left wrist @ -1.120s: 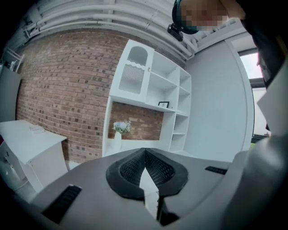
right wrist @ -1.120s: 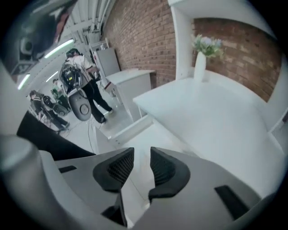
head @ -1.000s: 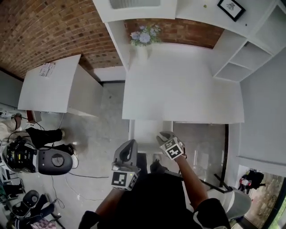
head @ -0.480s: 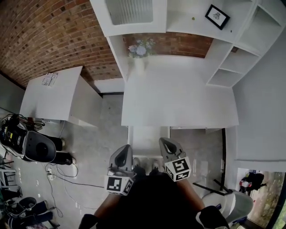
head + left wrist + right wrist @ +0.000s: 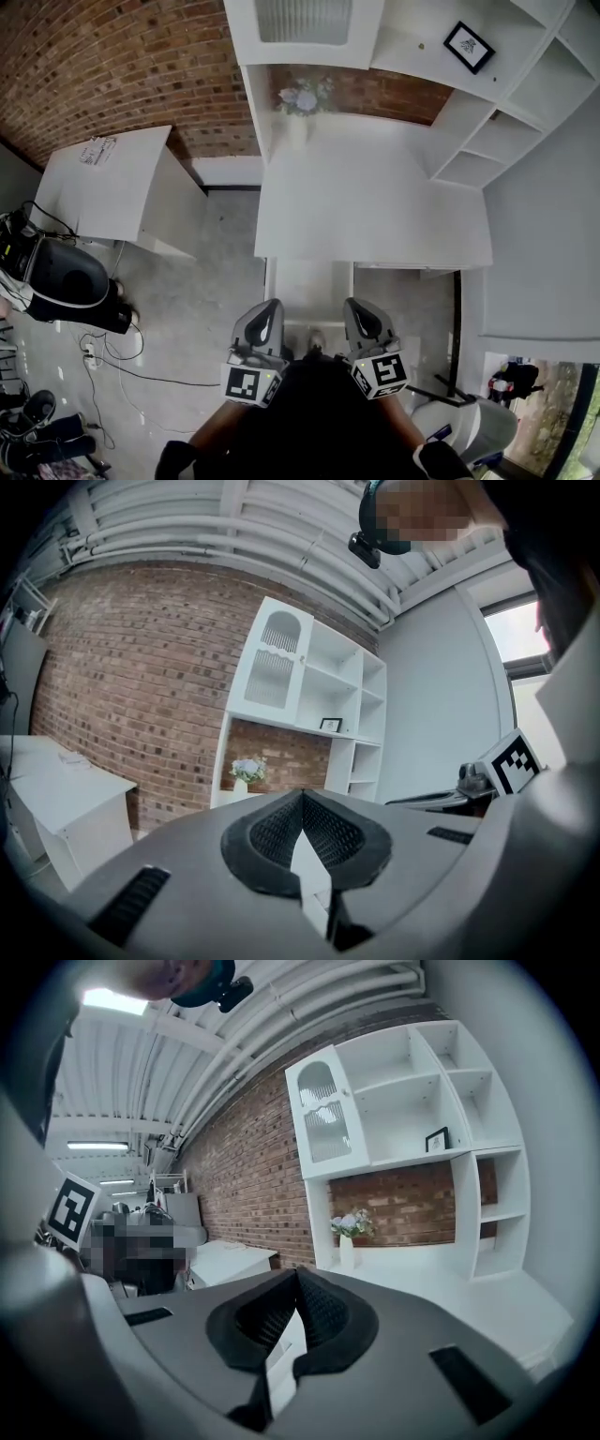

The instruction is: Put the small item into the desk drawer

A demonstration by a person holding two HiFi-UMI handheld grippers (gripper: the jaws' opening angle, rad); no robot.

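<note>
The person stands at the front of a long white bench (image 5: 375, 206), holding both tools low and close to the body, side by side and just apart. The left gripper (image 5: 270, 309) has its jaws closed, the ribbed pads meeting at the tip with nothing caught between them. The right gripper (image 5: 355, 309) is the same: jaws pressed together and empty. Just ahead of both tips, a white drawer (image 5: 309, 286) unit juts out under the bench's front edge; from here I cannot tell whether it is pulled out or pushed in. I cannot pick out the small item in any view. At the far side of the bench, a white vase of pale flowers (image 5: 305, 97) stands against the brick wall (image 5: 122, 66). A small framed picture (image 5: 467, 45) sits on the white shelving (image 5: 506, 141) to the right. Off to the left stands a second white table (image 5: 108, 187) with a sheet of paper (image 5: 97, 150) on it, and dark equipment (image 5: 64, 277) with cables sits on the floor (image 5: 216, 281) beside it.
</note>
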